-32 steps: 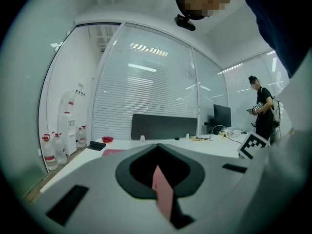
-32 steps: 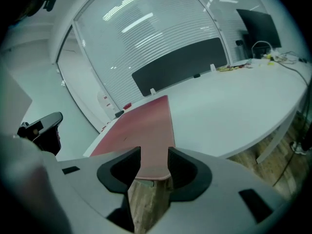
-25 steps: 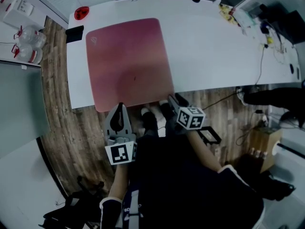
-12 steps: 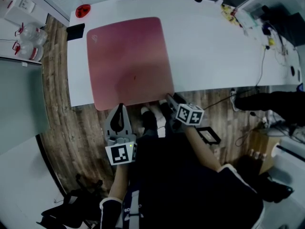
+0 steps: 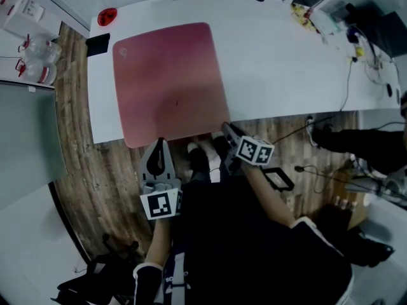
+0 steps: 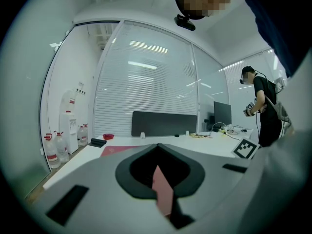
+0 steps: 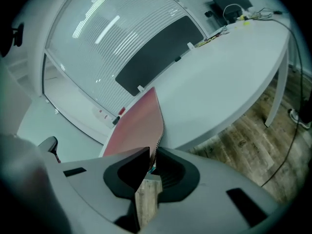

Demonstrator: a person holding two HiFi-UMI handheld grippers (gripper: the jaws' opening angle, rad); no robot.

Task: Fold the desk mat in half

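Desk (image 5: 286, 62), far left corner: red dish (image 5: 107, 14). Left edge: black case (image 5: 99, 44). Right end: cables (image 5: 348, 75). Floor beside: water bottles (image 5: 38, 59).

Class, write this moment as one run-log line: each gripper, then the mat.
left gripper: shut on desk mat edge | right gripper: jaws just closed on desk mat corner | desk mat: unfolded on table

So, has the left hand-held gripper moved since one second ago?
No. The left hand-held gripper is at the same spot on the near edge of the desk mat, just past the front rim of the white table.
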